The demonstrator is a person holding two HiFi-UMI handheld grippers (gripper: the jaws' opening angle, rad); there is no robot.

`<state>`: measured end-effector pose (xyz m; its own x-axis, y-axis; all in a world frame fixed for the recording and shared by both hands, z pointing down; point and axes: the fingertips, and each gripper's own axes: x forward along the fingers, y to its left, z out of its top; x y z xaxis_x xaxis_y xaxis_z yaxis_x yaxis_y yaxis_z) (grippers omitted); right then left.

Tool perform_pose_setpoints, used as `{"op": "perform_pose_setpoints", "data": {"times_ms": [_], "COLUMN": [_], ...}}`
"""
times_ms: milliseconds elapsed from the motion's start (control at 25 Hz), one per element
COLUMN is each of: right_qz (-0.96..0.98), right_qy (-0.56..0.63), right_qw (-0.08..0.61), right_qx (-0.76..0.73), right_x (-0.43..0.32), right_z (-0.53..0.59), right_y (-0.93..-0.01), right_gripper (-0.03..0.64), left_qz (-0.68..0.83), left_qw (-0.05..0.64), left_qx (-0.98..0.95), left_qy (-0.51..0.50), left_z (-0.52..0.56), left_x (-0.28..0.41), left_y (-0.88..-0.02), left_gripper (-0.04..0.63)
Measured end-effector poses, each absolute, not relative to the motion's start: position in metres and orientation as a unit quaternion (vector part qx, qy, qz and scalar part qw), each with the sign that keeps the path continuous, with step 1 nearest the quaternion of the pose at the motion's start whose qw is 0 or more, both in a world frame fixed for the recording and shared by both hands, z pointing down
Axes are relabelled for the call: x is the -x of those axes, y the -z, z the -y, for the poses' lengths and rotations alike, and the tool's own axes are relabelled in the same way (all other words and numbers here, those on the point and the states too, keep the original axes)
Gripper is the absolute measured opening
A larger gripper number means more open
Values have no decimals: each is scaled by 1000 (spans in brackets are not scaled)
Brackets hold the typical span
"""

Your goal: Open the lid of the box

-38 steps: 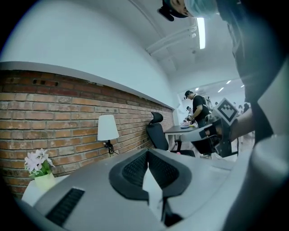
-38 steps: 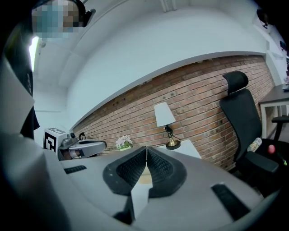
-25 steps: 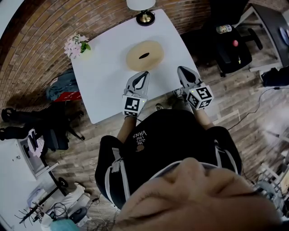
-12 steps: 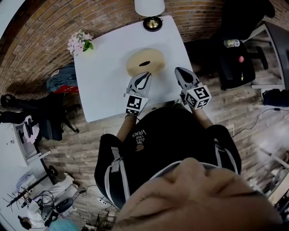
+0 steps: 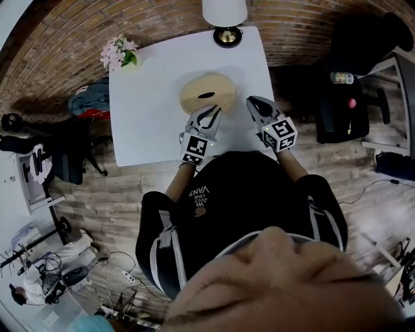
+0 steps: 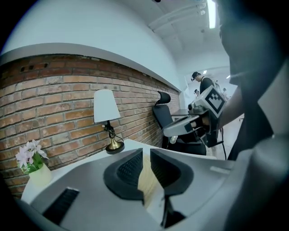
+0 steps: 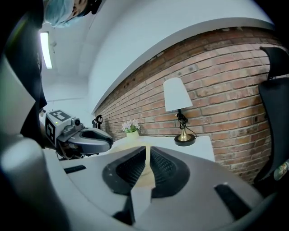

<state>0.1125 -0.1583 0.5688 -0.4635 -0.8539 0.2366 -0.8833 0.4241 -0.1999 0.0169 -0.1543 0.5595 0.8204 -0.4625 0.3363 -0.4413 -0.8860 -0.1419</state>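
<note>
Since the round tan box (image 5: 207,93), at the middle of the desk (image 5: 142,117), looks light, rigid and smooth, its lid is probably best pinched at the rim. At its 6 o'clock the left hand-held gripper (image 5: 211,111) is opening with nothing between its jaws. At 4 o'clock the right hand-held gripper (image 5: 252,102) is closed and empty.

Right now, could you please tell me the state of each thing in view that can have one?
box, closed, lid on.
left gripper, jaws opening to a narrow gap, nothing pressed between them, tips at the box's near edge.
right gripper, shut, empty, to the right of the box.
lamp, upright; lit or not, cannot tell.
vase of flowers, upright.
</note>
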Motion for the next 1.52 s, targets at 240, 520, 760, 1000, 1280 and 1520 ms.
{"op": "perform_pose_setpoints", "data": {"times_ms": [240,520,760,1000,1280,1520], "right_qz": [865,887,908,917,924,930], "right_qy": [-147,-154,-121,-95,-71,-64], "right_qw": [86,134,182,230,259,269], "right_qx": [-471,-414,-358,-311,-270,-242], "right_x": [-116,-116,-113,-111,-94,-79], "right_z": [171,179,190,200,205,209], "right_y": [-590,-618,-639,-661,-680,-688], "right_gripper": [14,163,251,282,293,295], "left_qz": [-249,-259,-267,-274,-268,-267], "left_qw": [11,22,42,91,148,149], "left_qx": [946,934,915,885,848,830], "left_qy": [207,244,300,365,432,467], "left_z": [157,157,158,160,168,174], "left_x": [-27,-41,-45,-49,-54,-51], "left_y": [-579,-596,-619,-632,-640,-648], "left_gripper": [97,194,231,258,259,259]}}
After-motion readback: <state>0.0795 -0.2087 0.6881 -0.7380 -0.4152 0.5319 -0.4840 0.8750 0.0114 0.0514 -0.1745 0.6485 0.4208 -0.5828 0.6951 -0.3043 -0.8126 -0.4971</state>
